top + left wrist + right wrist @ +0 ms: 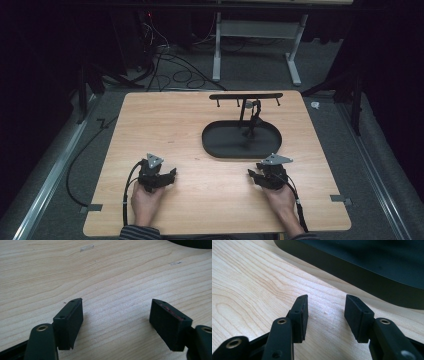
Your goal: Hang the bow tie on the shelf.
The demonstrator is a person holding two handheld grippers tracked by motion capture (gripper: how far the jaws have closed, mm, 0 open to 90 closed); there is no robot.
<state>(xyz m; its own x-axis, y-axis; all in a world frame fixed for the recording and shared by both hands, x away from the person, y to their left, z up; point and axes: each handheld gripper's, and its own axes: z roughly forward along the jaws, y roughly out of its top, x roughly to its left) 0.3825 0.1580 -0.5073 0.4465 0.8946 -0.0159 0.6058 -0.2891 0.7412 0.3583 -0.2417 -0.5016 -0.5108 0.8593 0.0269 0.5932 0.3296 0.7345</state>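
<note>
**Desk reporter:** Tray (220,142) and hanger stand (245,95), black on a pale wooden desk (165,120), sit just beyond the right tool (255,176), up and a little to its left in the high view. What do both tools show?

**Photo editor:** Both rest low near the person's edge of the desk. The left tool (172,175) has its jaws spread wide with bare wood grain between them in the left gripper view. The right tool's jaws are also apart, holding nothing, and the tray's dark wall (362,277) runs right across ahead of them in the right gripper view.

**Desk reporter:** What could go wrong?

**Photo editor:** My guess: a forward push by the right tool would meet the tray's wall first and shove the whole tray, rocking the thin upright post (243,117). The crossbar carries small pegs, and something dark and thin hangs beside the post (256,117); I can't tell what it is. A low, wide-spread approach could snag it or tip the stand.

**Desk reporter:** Anything else nearby?

**Photo editor:** Cables (175,70) lie looped on the floor past the desk's far edge, by a grey frame's legs (292,65). Each tool trails its own cable, which could drag over the desk. Between the left tool and the tray, open wood.
</note>
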